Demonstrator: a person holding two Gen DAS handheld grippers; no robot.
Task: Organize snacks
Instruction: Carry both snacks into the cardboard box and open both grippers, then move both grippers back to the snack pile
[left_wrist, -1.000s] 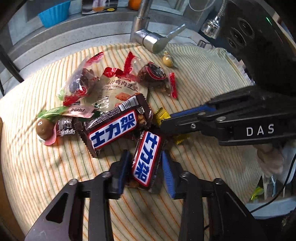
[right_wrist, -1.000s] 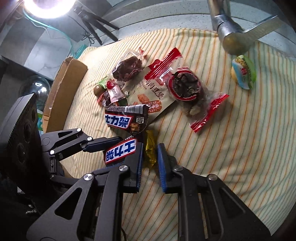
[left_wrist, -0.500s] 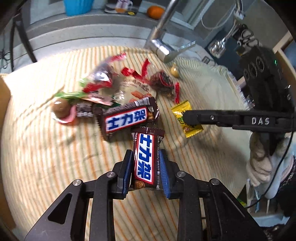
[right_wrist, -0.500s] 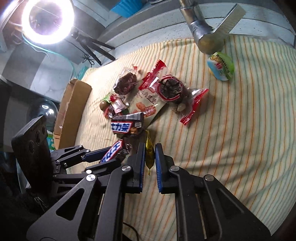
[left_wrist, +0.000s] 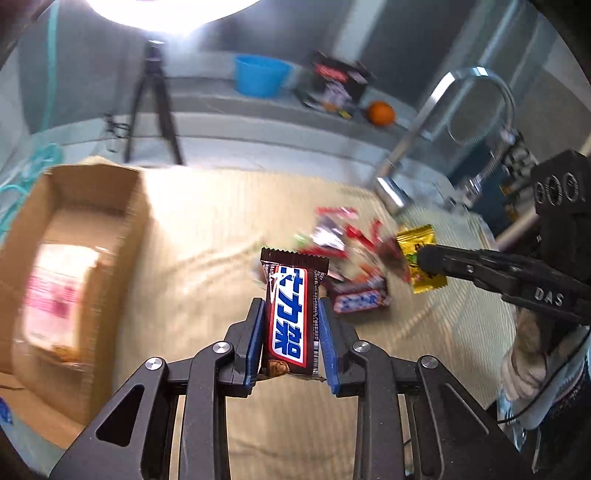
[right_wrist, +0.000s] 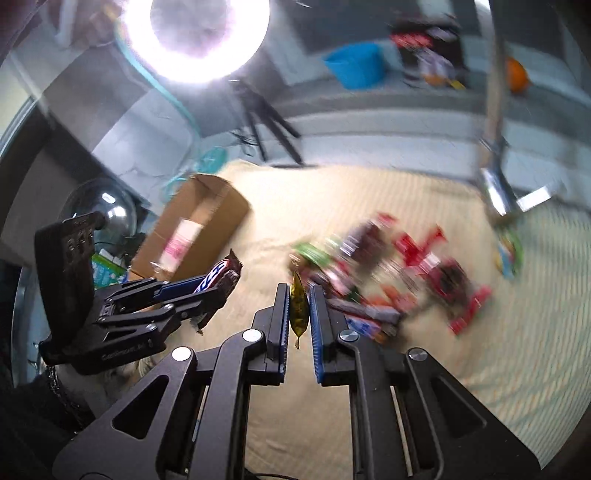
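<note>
My left gripper (left_wrist: 290, 325) is shut on a brown chocolate bar (left_wrist: 291, 314) with a blue and white label, held upright above the striped cloth (left_wrist: 207, 258). My right gripper (right_wrist: 298, 306) is shut on a small yellow sachet (right_wrist: 298, 308), seen edge-on between its pads; the same yellow sachet (left_wrist: 421, 258) shows at the right gripper's tip (left_wrist: 424, 258) in the left wrist view. The left gripper (right_wrist: 207, 288) with its chocolate bar (right_wrist: 218, 278) appears at the left of the right wrist view. A blurred pile of snacks (right_wrist: 388, 280) lies on the cloth. An open cardboard box (left_wrist: 70, 266) stands at the left.
A chrome tap (left_wrist: 436, 122) rises at the back right. On the ledge behind stand a blue tub (left_wrist: 260, 75), an orange (left_wrist: 382, 113) and a tripod (left_wrist: 155, 107) under a ring light (right_wrist: 195, 33). A person's hand (left_wrist: 532, 354) holds the right gripper.
Both grippers have lifted off the cloth with their snacks. The view has swung up and left, bringing the cardboard box and ring light into sight. The pile now lies farther away.
</note>
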